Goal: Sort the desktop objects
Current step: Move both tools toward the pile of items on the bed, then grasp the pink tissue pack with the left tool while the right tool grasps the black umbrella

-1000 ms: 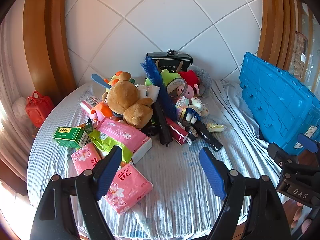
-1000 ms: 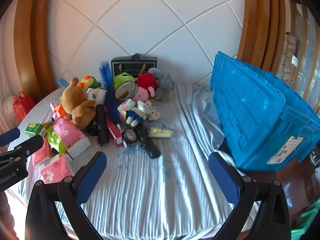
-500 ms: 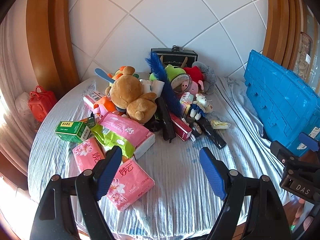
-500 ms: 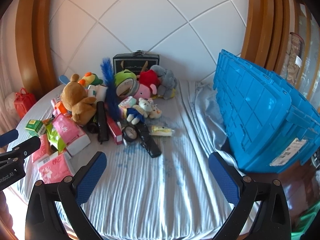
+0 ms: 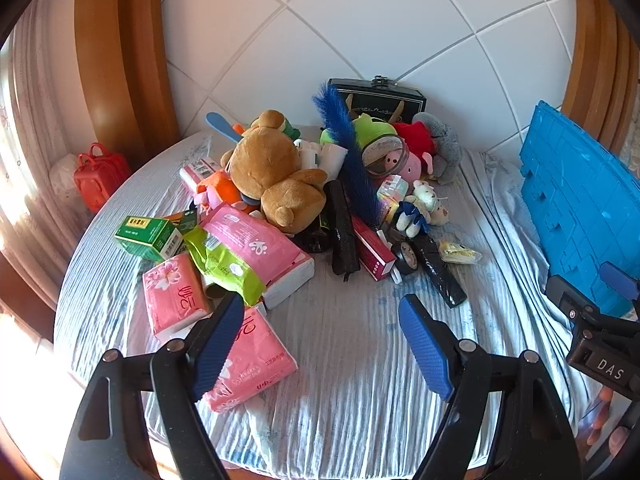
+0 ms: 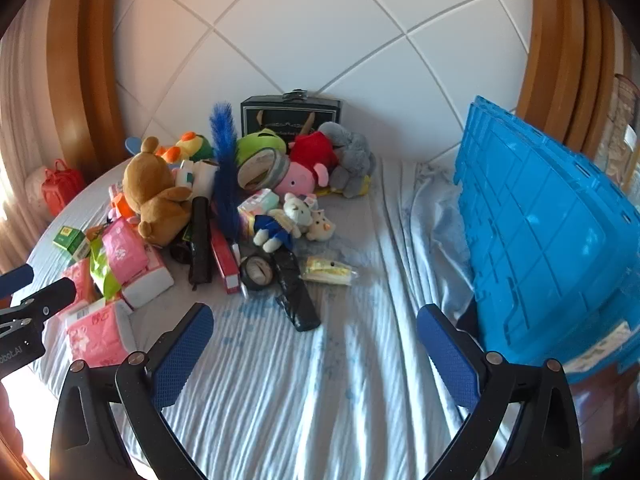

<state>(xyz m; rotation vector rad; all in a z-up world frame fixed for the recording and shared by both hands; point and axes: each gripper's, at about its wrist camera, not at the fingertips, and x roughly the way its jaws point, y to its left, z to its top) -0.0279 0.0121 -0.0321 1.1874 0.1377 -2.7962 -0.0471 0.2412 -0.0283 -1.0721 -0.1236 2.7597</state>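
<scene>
Desktop objects (image 5: 304, 208) are lying heaped at twelve o'clock on the surface (image 5: 344, 360); left gripper (image 5: 322, 344) and right gripper (image 6: 316, 354) are hovering spread, pinching nothing.

Left wrist view from the tabletop's (image 5: 340, 360) near edge, angled down over the toy pile (image 5: 312, 184), right wrist view further right, nearer the blue crate (image 6: 552, 240), both facing the tiled wall (image 6: 320, 40), sharing pile and crate.
</scene>
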